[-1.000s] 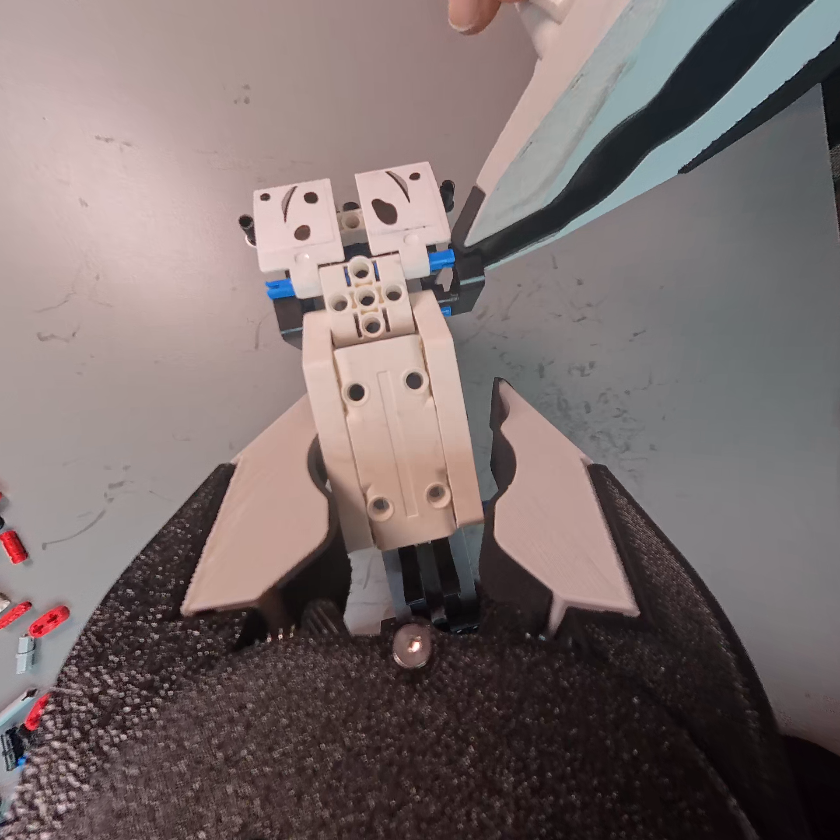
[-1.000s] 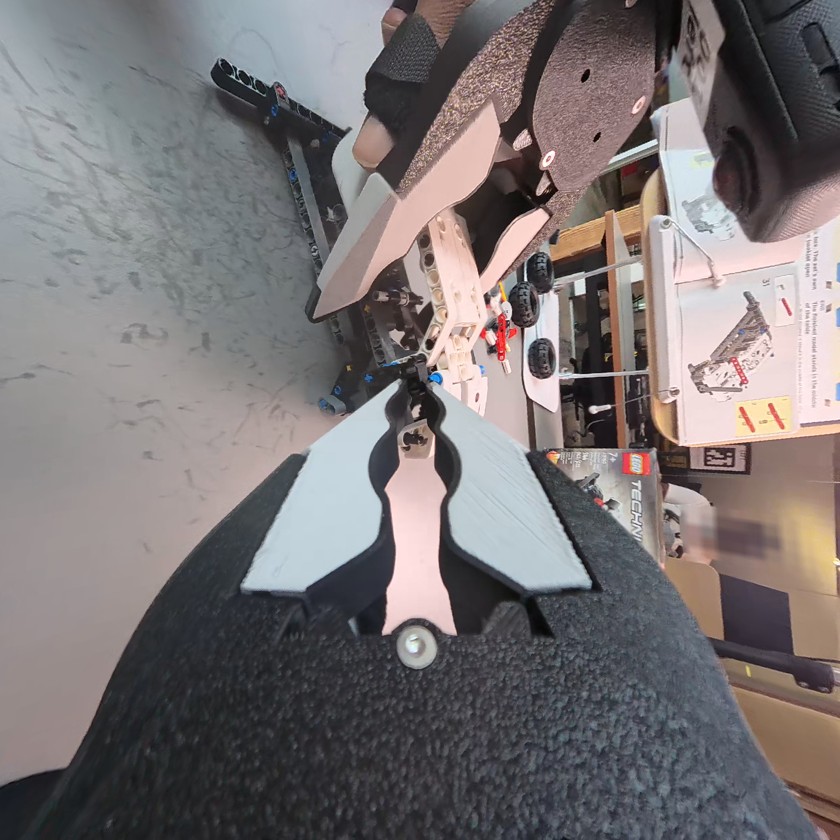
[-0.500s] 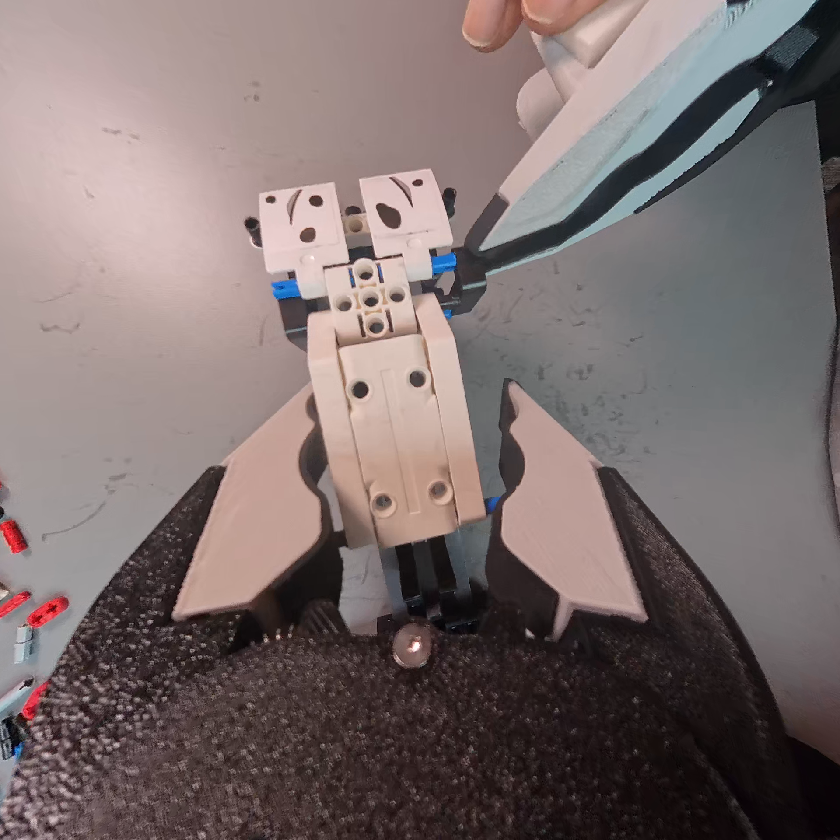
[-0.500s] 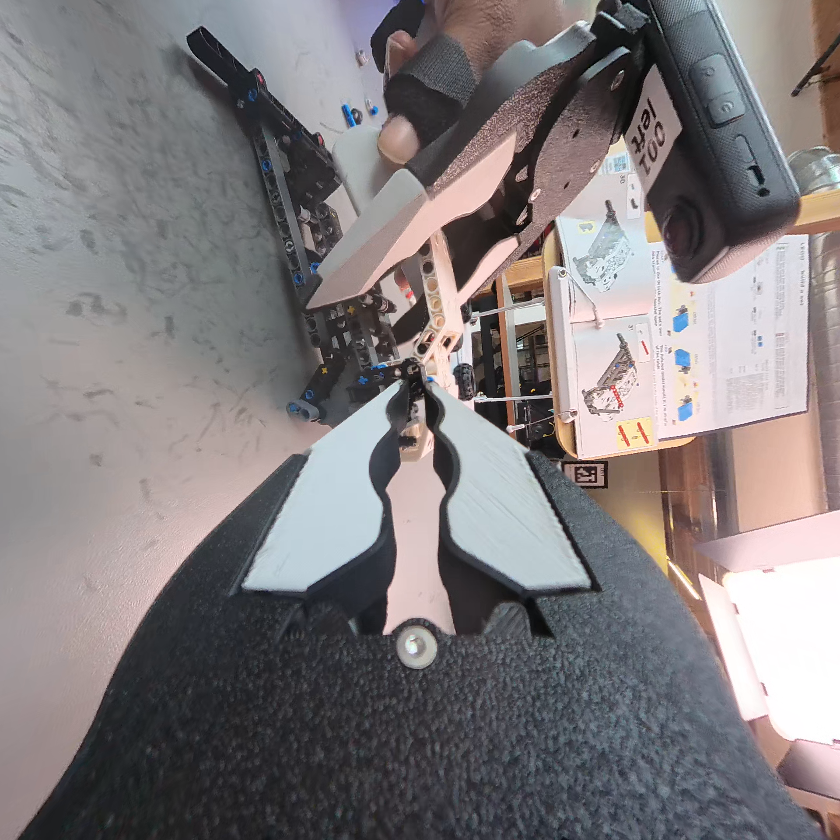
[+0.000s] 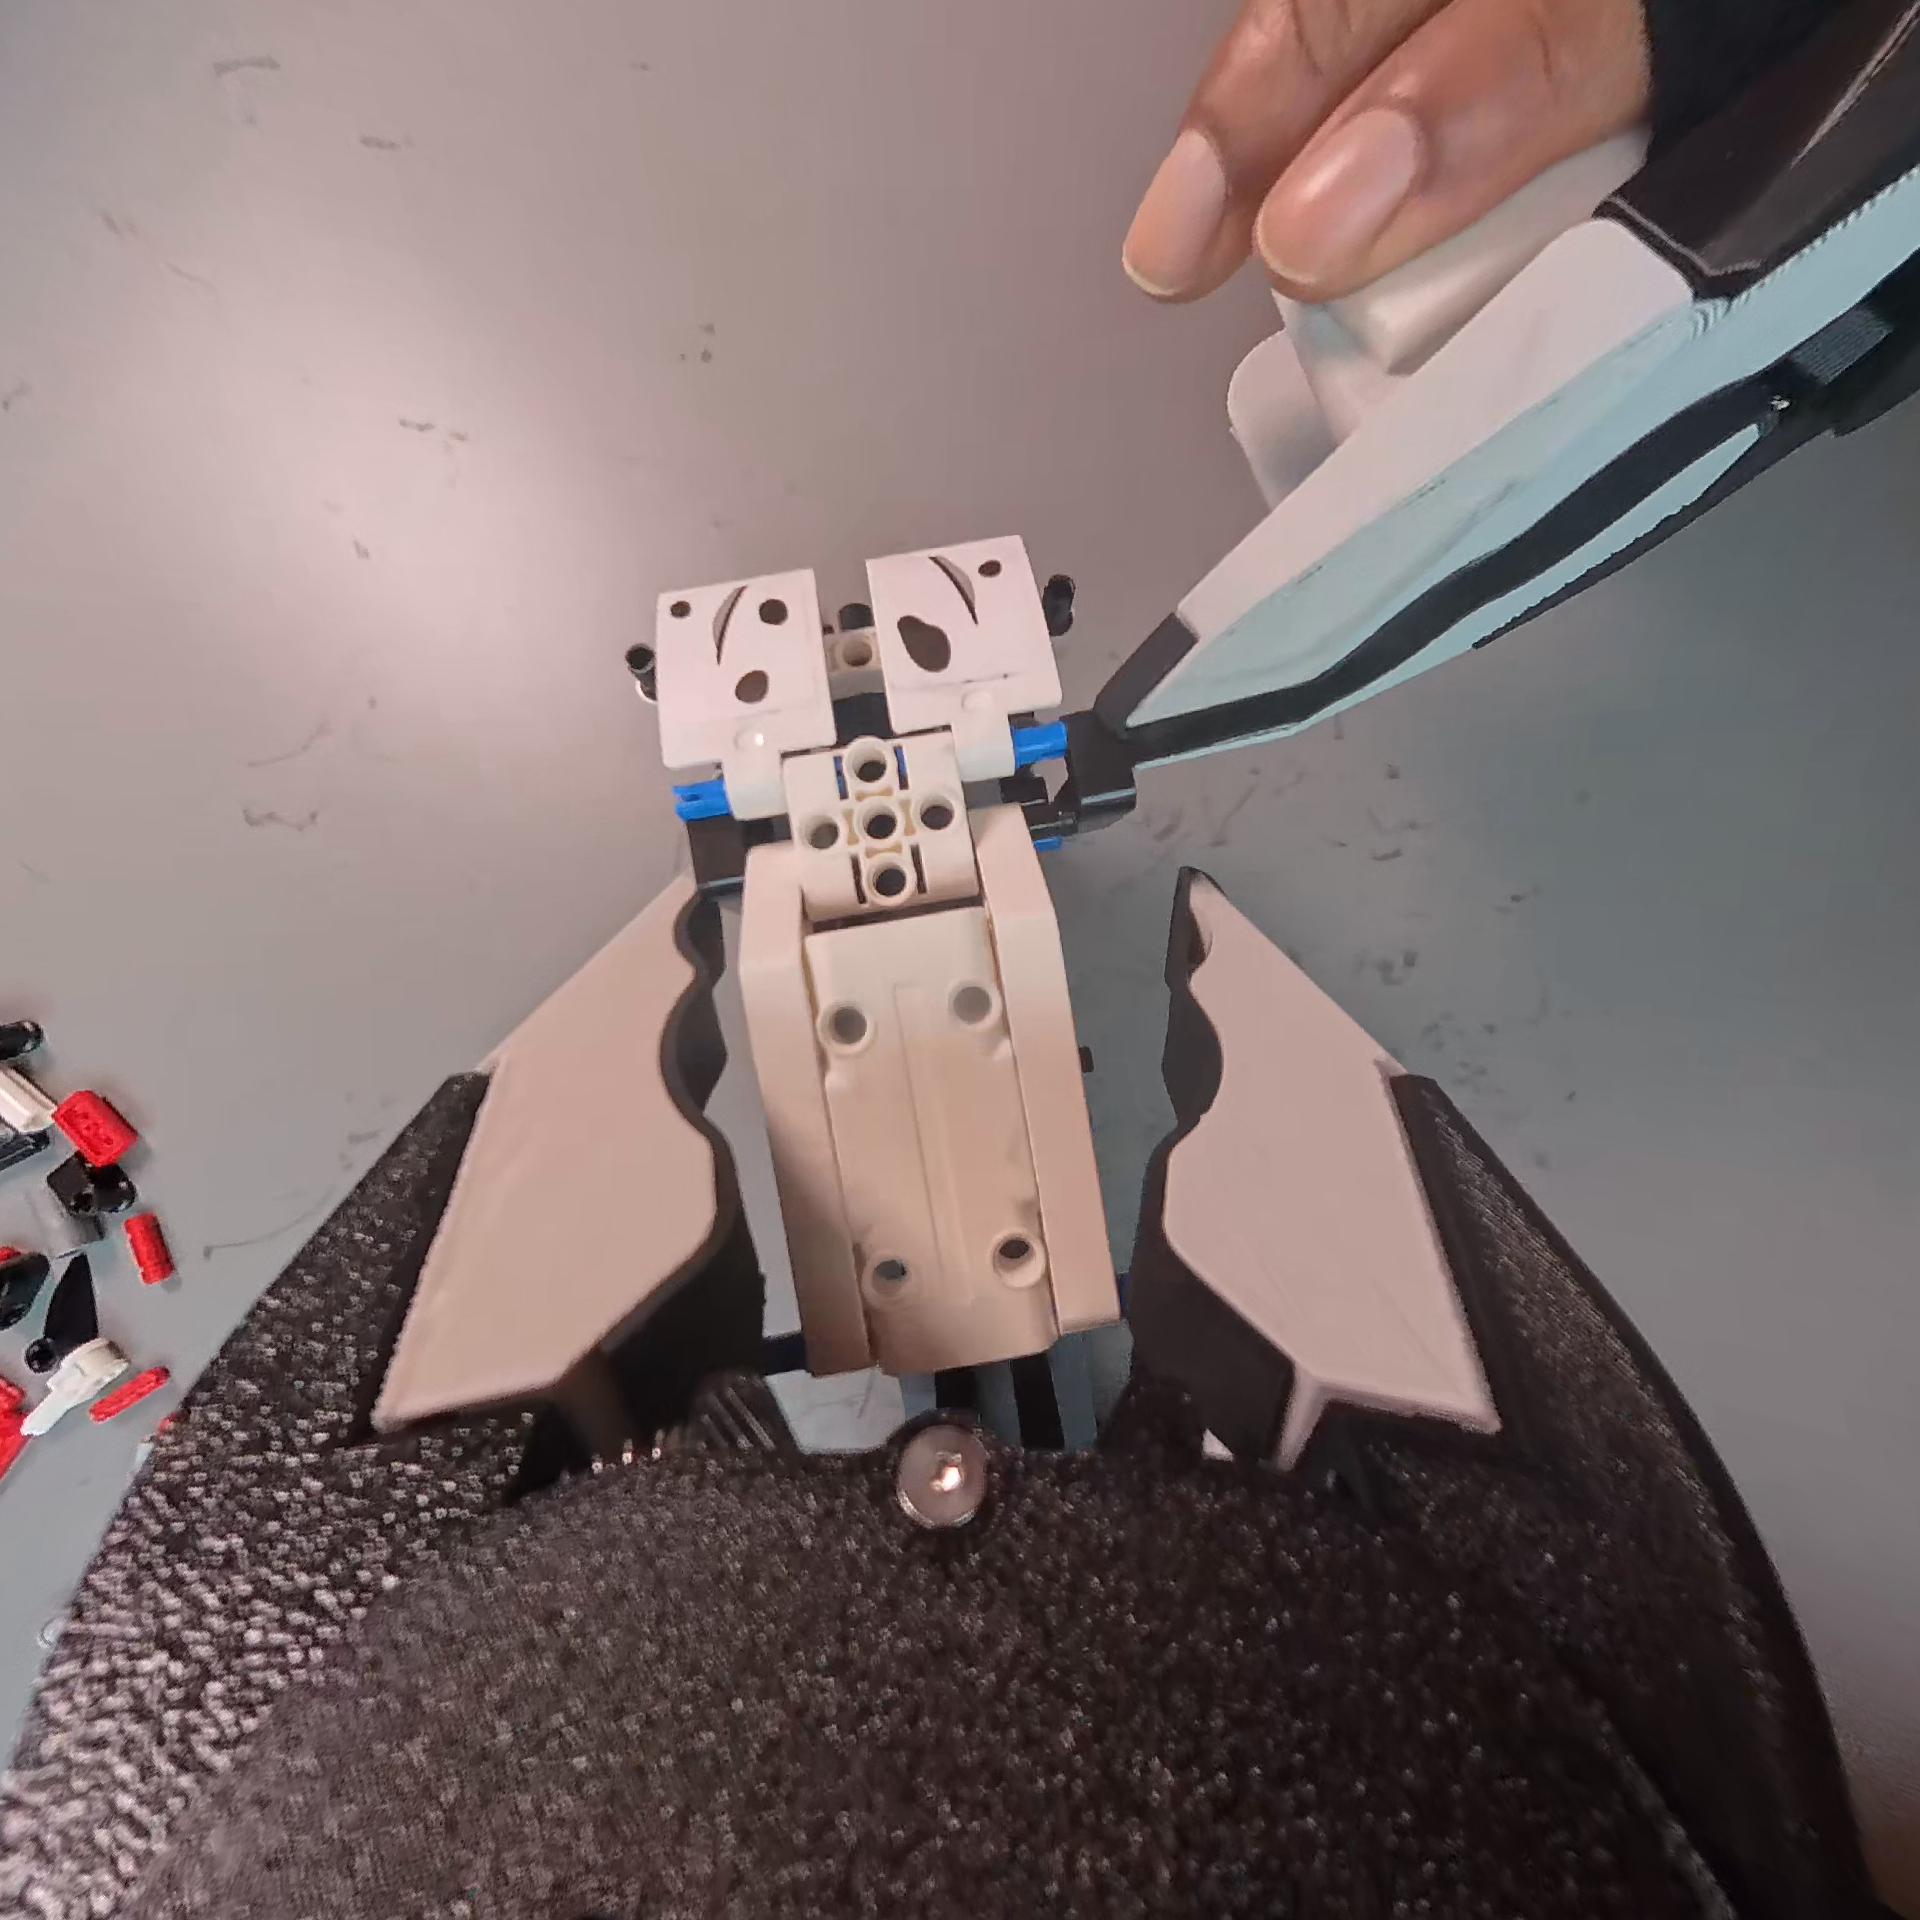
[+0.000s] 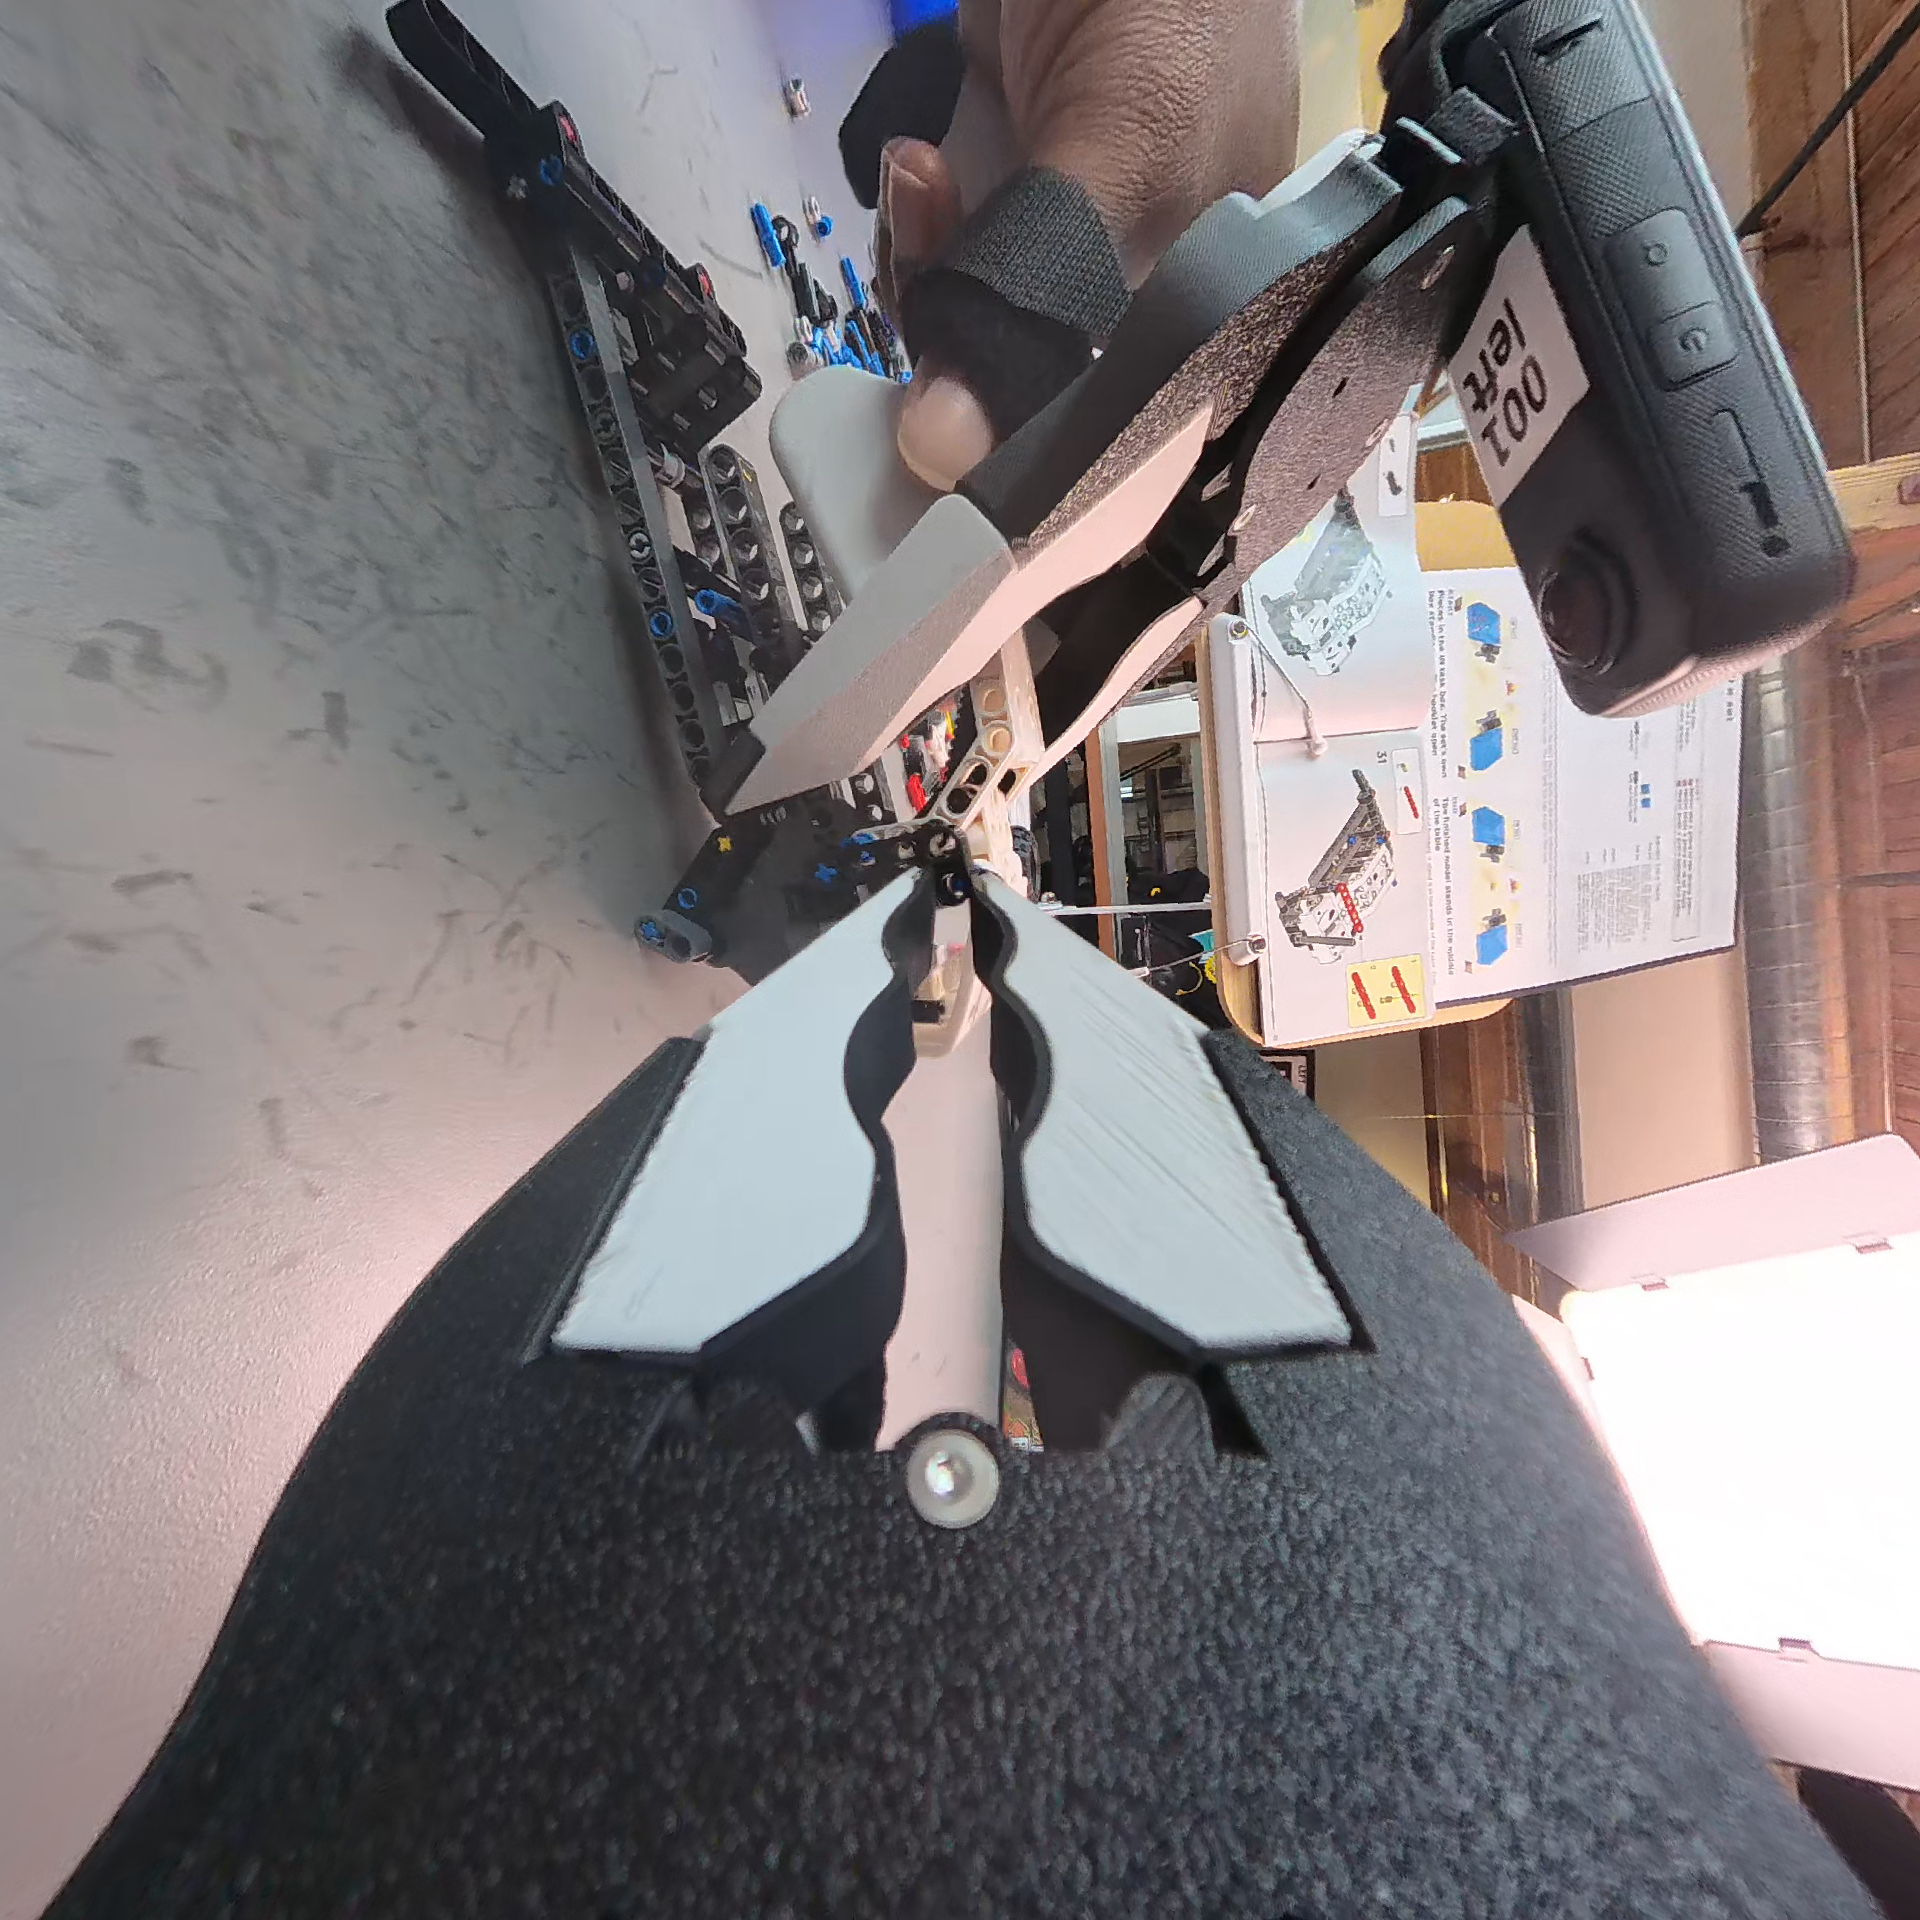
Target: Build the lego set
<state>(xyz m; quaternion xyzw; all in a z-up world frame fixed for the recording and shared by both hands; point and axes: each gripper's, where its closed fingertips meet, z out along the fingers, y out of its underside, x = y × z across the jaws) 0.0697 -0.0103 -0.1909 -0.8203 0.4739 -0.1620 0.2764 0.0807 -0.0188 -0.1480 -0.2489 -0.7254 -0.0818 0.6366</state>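
The left gripper (image 5: 935, 888) had its jaws released, even a shade wider than a second ago, and its fingers (image 5: 582, 1143) stood either side of the white cab of the lego model (image 5: 935, 1143) without squeezing it. The near finger was just beside the cab and the far one was clearly apart. The right gripper (image 6: 951, 883) stayed clenched on a small black piece (image 5: 1096, 800) at the model's front corner, right by a blue pin (image 5: 1039, 738). That grip hadn't budged, though the hand (image 5: 1299, 156) behind it had swung further into sight.

The model itself lay on the grey table (image 5: 312, 416), with its long black frame (image 6: 613, 436) stretching away behind the cab. Loose red, black and white bits (image 5: 94, 1132) sat off to the left, and the instruction booklet (image 6: 1340, 831) was propped up beyond.

To my eye, the left was only steadying now, so the right could seat that black piece. With nothing clamping the cab, a firm push might slide the whole model.
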